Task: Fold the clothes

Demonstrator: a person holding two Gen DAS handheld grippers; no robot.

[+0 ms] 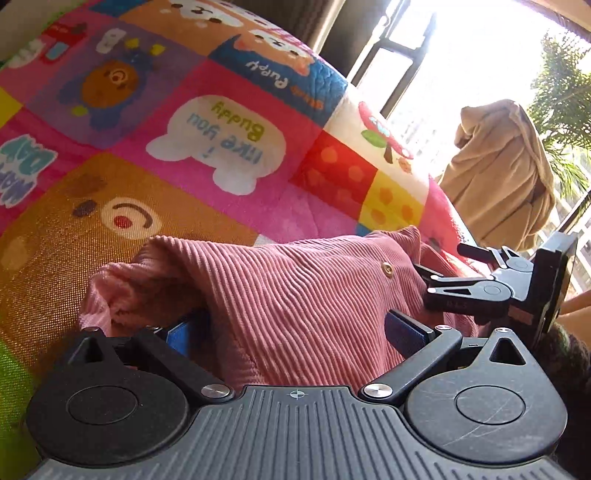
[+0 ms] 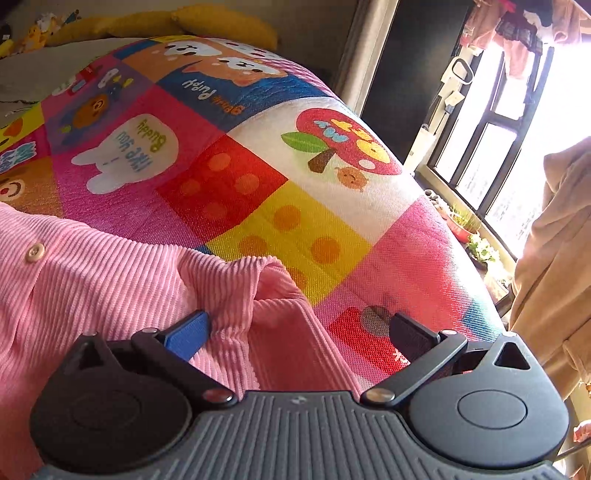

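A pink corduroy garment [image 1: 295,288] with a round button [image 1: 387,266] lies bunched on the patchwork bed cover [image 1: 207,122]. My left gripper [image 1: 295,328] is open, its blue pads [image 1: 404,330] spread wide around the middle of the cloth heap. To the right in the left wrist view, my right gripper [image 1: 443,260] reaches over the garment's right edge. In the right wrist view the same garment [image 2: 110,280] fills the lower left, and a folded corner [image 2: 269,291] sits between the spread fingers of my right gripper [image 2: 301,328], which is open. Its left pad [image 2: 188,332] touches the cloth.
The colourful cartoon-print cover [image 2: 295,206] spans the bed and drops off at the right. A beige robe [image 1: 498,173] hangs by the bright window [image 2: 491,122]. Yellow pillows [image 2: 221,22] lie at the far end. Potted plants [image 2: 476,240] stand on the sill.
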